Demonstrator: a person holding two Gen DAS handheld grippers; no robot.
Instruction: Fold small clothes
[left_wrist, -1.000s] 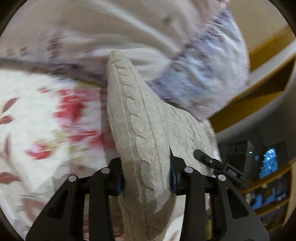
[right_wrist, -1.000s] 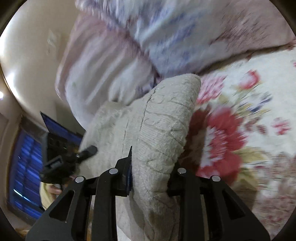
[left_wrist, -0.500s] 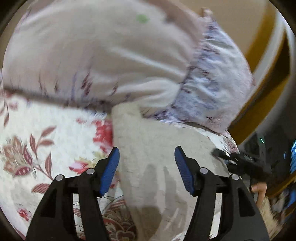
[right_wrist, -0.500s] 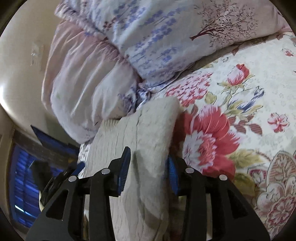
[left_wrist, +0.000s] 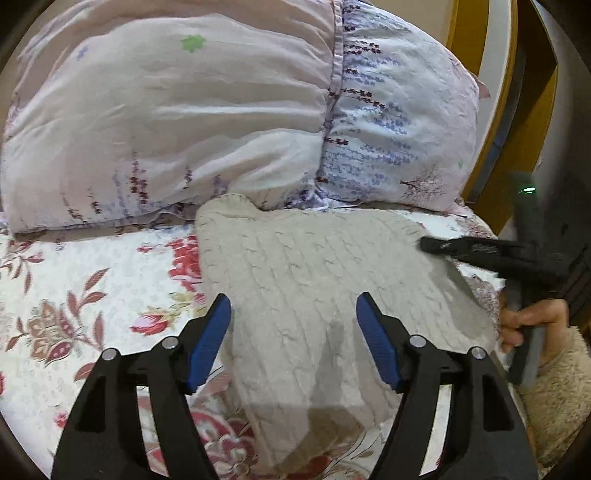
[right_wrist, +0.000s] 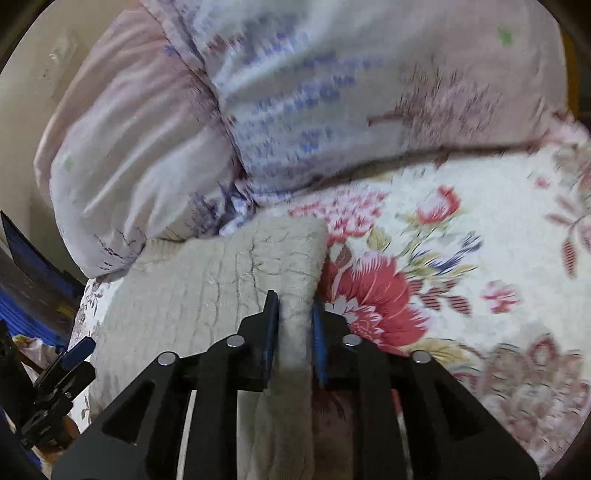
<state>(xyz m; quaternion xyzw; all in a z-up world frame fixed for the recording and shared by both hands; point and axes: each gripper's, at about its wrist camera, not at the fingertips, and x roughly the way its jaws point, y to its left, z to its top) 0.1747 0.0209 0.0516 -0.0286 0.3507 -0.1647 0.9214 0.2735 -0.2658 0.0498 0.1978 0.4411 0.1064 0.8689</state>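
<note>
On bed, knit sweater (left_wrist: 317, 280) btwn wide-apart left gripper (left_wrist: 293, 314); right gripper (right_wrist: 294, 314) clamps its edge.

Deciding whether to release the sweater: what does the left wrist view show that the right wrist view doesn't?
Left only: the left gripper spread wide over the flat knit sweater, gripping nothing, and the right hand on its handle. Right only: the right gripper pinching the sweater's raised edge, fabric between the pads. Both: the sweater lying on the floral bedspread before the pillows.
</note>
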